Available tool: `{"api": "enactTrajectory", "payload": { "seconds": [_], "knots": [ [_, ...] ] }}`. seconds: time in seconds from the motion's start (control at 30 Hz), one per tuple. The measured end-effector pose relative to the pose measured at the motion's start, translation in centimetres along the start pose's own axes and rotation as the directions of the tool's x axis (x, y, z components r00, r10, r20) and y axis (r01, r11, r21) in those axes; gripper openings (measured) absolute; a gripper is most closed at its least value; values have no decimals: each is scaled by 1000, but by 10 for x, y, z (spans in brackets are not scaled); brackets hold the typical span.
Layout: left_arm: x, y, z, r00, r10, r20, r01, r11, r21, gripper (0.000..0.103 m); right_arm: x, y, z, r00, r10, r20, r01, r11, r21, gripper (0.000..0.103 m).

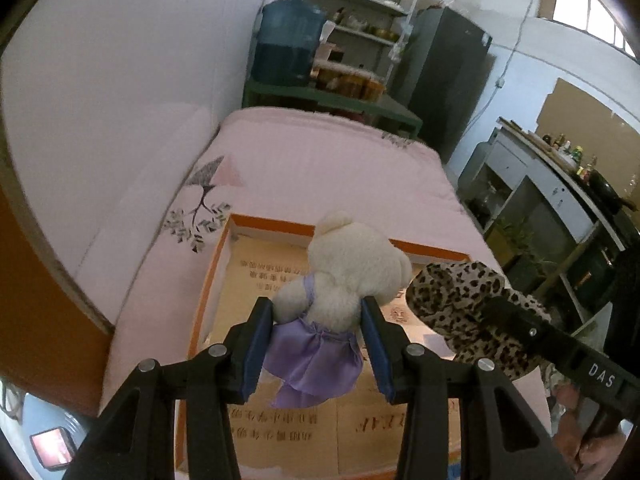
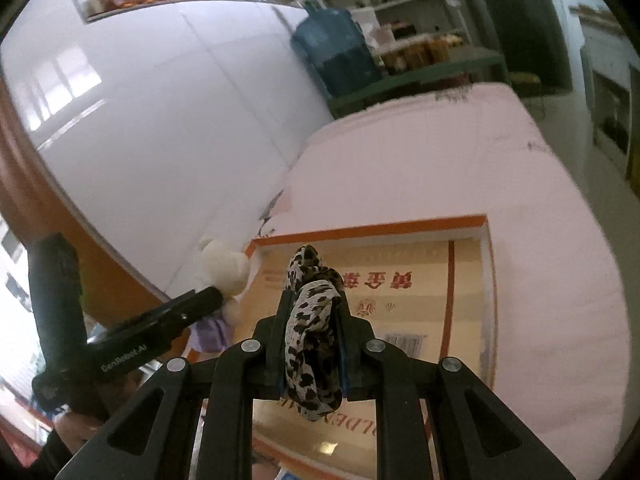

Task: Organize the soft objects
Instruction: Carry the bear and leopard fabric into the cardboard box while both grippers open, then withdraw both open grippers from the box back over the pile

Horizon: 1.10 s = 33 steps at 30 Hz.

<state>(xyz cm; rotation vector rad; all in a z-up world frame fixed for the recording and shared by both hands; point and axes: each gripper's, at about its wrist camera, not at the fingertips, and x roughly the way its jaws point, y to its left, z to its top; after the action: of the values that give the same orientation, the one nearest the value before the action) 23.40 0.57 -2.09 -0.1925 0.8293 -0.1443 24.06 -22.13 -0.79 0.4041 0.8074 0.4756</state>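
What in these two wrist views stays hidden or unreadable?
- Left wrist: teddy bear faces away; its face is hidden.
- Left wrist: right gripper's tips are buried in the leopard-print cloth.
- Right wrist: cardboard box's near end is covered by the gripper frame.
- Both views: shelf items blurred and too small.

Right tool (image 2: 311, 320) pinches leopard-print cloth (image 2: 310, 340), apparently above the box (image 2: 420, 300).

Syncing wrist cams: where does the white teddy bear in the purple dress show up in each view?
Left wrist: white teddy bear at centre, clamped between the left gripper fingers, above the cardboard box.
Right wrist: bear left of centre, at the box's far-left corner, left gripper on it.
Shared landmark: the orange-rimmed box on the pink bed; also the blue water jug.
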Motion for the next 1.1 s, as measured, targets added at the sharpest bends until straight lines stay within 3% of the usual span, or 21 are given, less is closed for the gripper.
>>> {"api": "enactTrajectory", "payload": {
  "seconds": [0.23,0.4,0.5,0.63,0.77,1.1],
  "knots": [
    [26,7,0,998,4,-55,-5,1000,-21,46,26,-18,1,998,-27,-50,28,999,30,19],
    [40,15,-1,995,-37,-98,32,998,-53,47,37,-26,-3,995,-58,-87,61,998,32,21],
    [46,15,-3,991,-52,-121,47,998,-44,49,37,-30,-6,993,-68,-95,72,997,37,29],
    [46,11,-5,990,-57,-131,56,998,-16,51,37,-32,-5,989,-112,-98,114,993,16,57],
    [35,13,-3,995,-45,-94,41,998,-37,64,32,-28,-8,981,-176,-79,175,984,-28,63],
    [-14,9,1,994,-79,76,80,997,-6,68,2,-7,-19,953,-304,6,302,943,-143,65]
  ]
}}
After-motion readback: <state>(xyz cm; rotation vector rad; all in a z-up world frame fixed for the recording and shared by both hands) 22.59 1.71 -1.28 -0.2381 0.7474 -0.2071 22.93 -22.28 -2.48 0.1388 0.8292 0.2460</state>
